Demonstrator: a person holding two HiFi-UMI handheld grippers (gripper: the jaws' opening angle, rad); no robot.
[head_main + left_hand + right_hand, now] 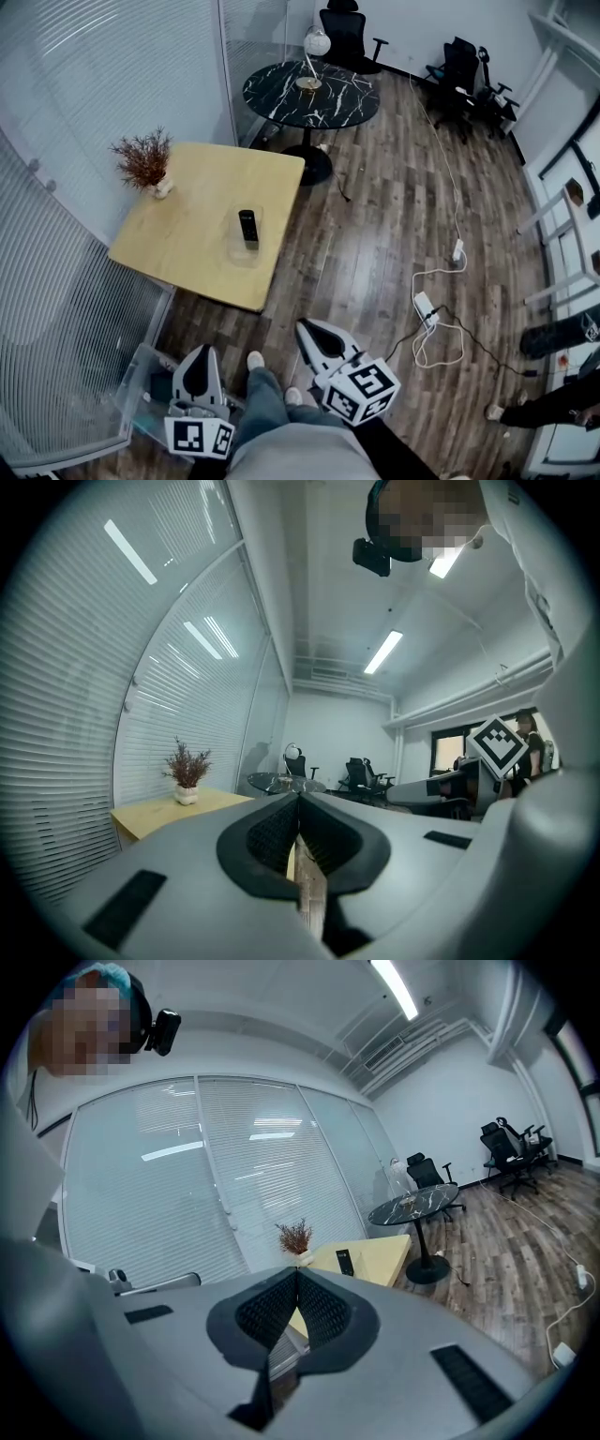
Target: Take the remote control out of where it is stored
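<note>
Down by the legs, the left gripper (199, 359) and right gripper (315, 336) are held with fingers pressed fully together, nothing gripped. Ahead, well apart, the remote control (247, 228) is seen in a clear holder (233, 249) on the wooden bench (187, 202). One pair of fingers should be opened early, and the remote's upper end pinched and drawn straight out.

The buttons of the slim black remote control (248, 228) are too small to be made out. A dark-trousered bystander (553, 405) is cut off by the right edge. A clear plastic floor bin (139, 389) is partly hidden behind the white left gripper (200, 354).
</note>
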